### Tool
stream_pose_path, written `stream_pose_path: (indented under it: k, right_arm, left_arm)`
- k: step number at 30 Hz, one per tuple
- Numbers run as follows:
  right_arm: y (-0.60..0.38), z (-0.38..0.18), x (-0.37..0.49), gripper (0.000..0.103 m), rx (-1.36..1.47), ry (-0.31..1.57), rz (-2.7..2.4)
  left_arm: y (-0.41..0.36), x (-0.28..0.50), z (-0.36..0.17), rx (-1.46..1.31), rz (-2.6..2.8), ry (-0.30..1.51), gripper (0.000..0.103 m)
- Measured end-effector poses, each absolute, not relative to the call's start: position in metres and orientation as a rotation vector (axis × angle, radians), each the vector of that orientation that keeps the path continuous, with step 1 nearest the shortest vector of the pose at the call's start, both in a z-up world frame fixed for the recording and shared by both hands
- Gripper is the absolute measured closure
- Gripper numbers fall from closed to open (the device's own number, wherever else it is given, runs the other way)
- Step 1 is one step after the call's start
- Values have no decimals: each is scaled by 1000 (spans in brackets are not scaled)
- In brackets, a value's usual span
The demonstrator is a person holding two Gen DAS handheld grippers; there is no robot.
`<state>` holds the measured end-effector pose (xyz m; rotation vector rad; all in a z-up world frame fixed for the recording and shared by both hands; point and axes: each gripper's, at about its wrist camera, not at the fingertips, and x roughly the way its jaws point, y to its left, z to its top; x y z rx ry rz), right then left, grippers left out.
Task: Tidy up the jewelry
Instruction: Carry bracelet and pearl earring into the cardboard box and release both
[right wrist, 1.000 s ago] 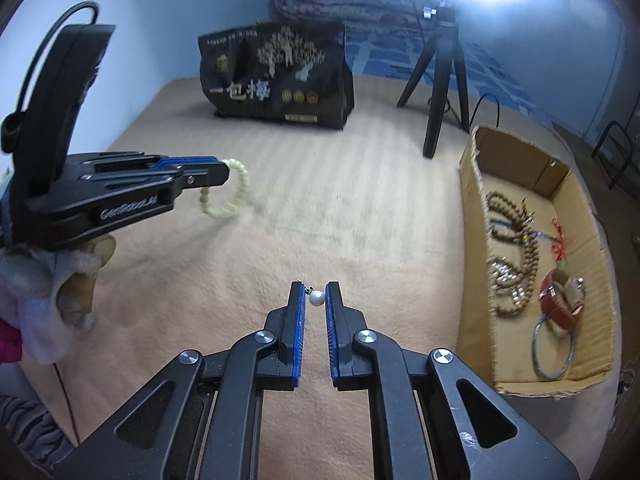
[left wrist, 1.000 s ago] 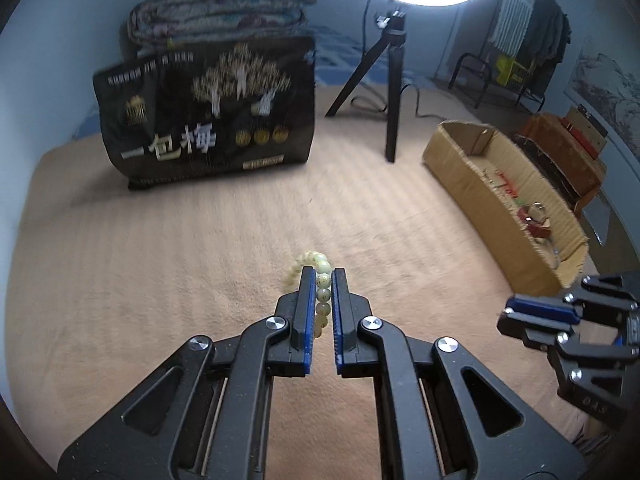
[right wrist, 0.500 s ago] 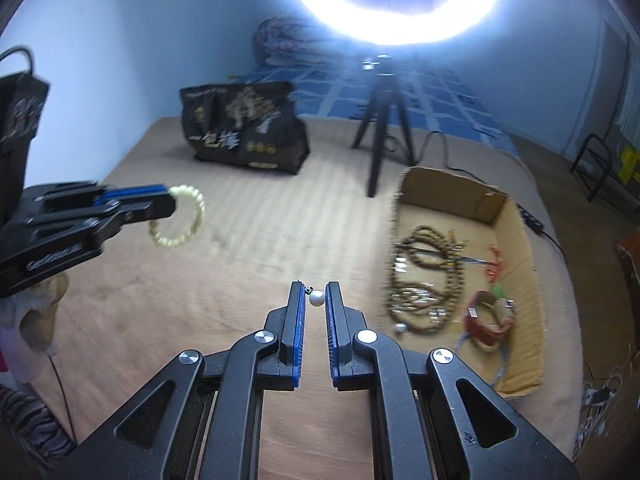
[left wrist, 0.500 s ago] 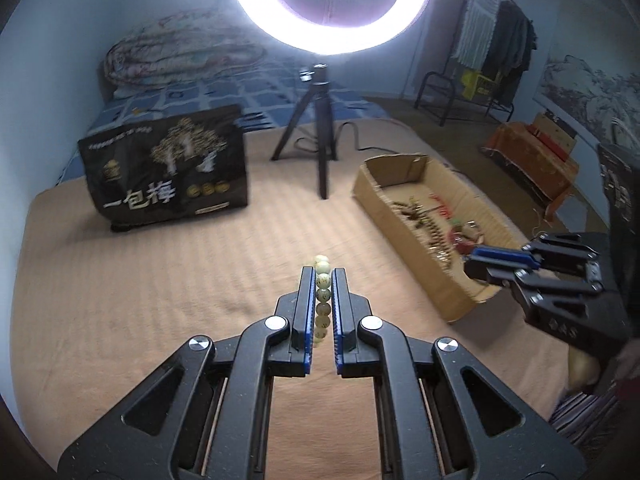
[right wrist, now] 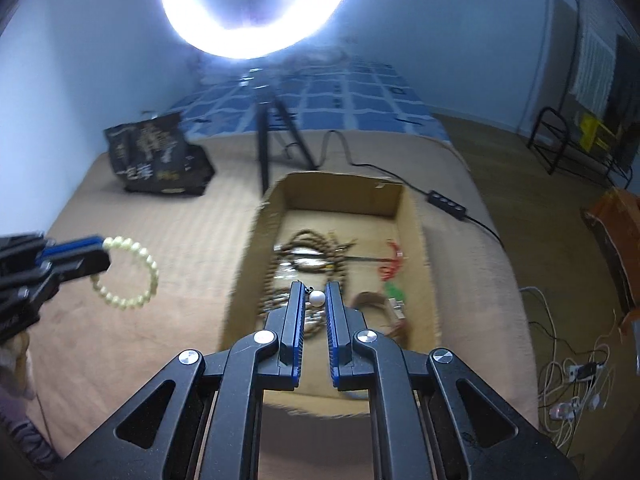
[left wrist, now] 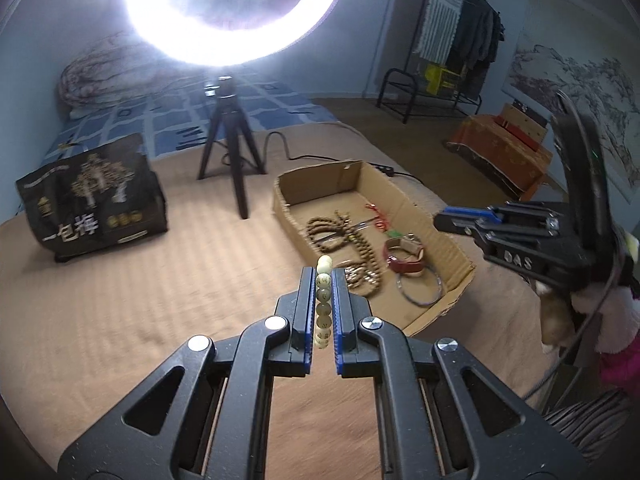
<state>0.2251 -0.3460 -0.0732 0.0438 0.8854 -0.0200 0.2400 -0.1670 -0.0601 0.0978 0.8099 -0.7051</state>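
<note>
My left gripper [left wrist: 323,280] was clamped on a bracelet [left wrist: 323,304] of pale yellow-green beads, the strand pinched edge-on between the blue pads. In the right wrist view the bracelet [right wrist: 128,274] hung as an open loop from the left gripper [right wrist: 96,254], in the air over the tan blanket [right wrist: 160,360], to the left of the box [right wrist: 412,248] and clear of its wall.

My right gripper [right wrist: 316,292] was closed on a small white pearl [right wrist: 318,298], with a dark bit of fitting at its upper left. It was held above the near half of the box. From the left wrist view the right gripper [left wrist: 440,218] reached in over the box's [left wrist: 288,204] right wall; its tips were too dark there to show the pearl.

Inside the box, nearest me, lay a silver bangle [left wrist: 420,290] and a red-brown leather band [left wrist: 404,254]. Just left of them were coils of brown bead strings [left wrist: 352,240]. Beyond those lay a red cord [left wrist: 378,216] with a green piece.

Beyond the box stood a black tripod [left wrist: 230,148] carrying a lit ring light [left wrist: 236,12], its cable trailing past the box's far end. Farther left of the box sat a black bag [left wrist: 92,200] with white characters.
</note>
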Motion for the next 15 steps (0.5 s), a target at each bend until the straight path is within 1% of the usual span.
stream_pose_path:
  k: [8, 15]
  right_arm:
    - [-386, -79, 247, 94, 107, 888, -57]
    - [-395, -83, 265, 94, 115, 890, -43]
  left_arm:
    - [-209, 241, -68, 101, -736, 811, 98]
    - [-236, 242, -70, 108, -756, 801, 98]
